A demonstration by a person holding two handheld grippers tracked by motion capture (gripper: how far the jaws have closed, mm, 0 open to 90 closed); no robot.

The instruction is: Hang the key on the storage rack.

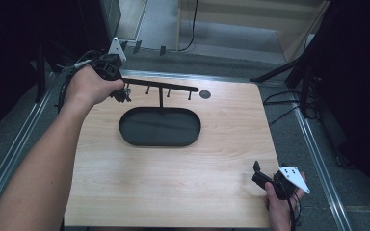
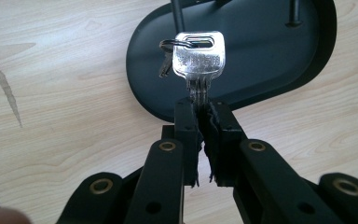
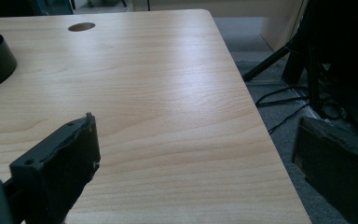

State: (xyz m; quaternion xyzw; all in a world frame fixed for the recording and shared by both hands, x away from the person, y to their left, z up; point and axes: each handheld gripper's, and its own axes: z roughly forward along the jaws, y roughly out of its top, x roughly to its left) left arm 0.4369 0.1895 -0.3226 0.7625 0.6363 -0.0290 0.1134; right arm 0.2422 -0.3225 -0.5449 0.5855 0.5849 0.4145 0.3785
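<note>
Left hand-held gripper [image 2: 204, 116] pinches silver key [image 2: 199, 60], blade hidden between pads; second key behind unclear. Right hand-held gripper [image 3: 191, 154] wide, over woodgrain surface [image 3: 168, 93].

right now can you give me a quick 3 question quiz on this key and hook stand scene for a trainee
1. True or false: the left gripper is clamped on the blade of a silver key.
2. Multiple choice: the right gripper is A) shut on a ring, B) open near the table's near right corner, C) resting in the tray.
3. Fill in: the black stand rises from an oval black ____ on the wooden table.

Key
1. True; the jaws pinch the blade, with the key's head and its ring above them.
2. B; its jaws stand wide apart and hold nothing.
3. Tray, below the bar with its hooks.
</note>
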